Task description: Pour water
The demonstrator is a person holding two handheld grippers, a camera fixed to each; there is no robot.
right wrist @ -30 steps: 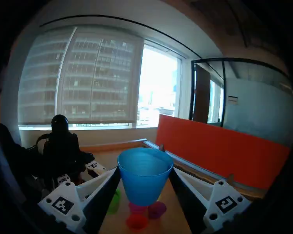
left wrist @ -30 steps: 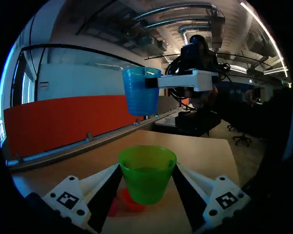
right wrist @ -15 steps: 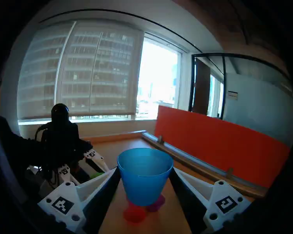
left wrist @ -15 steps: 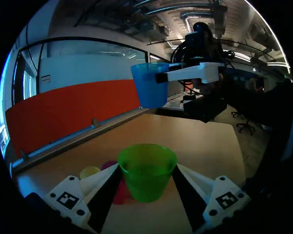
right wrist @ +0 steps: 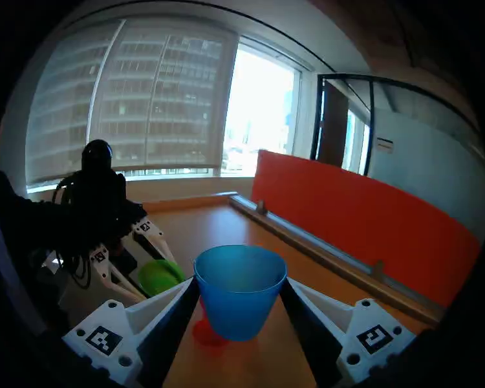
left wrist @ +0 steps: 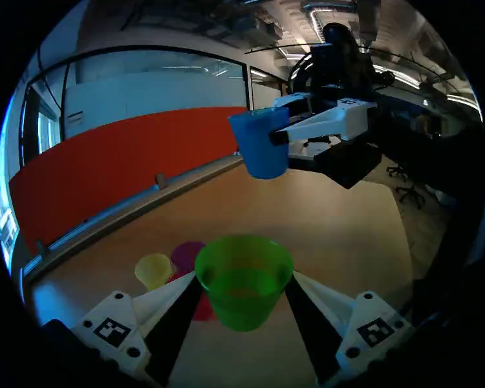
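Wooden table (left wrist: 346,220) runs along an orange partition (left wrist: 113,155), windows (right wrist: 262,110) beyond. We pinch a green cup (left wrist: 244,281) in our left gripper (left wrist: 246,304) and a blue cup (right wrist: 240,291) in our right gripper (right wrist: 239,304), both above the table. Wall notice (right wrist: 385,145): too small to read.

Light wooden table (left wrist: 346,220). Standing on it, clustered near one edge: small yellow cup (left wrist: 153,268), purple cup (left wrist: 189,253) just beside, red cup (right wrist: 207,331) partly hidden.

A yellow cup (left wrist: 153,268) and a purple cup (left wrist: 189,253) are parked together on the wooden table (left wrist: 336,223), backed by an orange divider (left wrist: 113,169).
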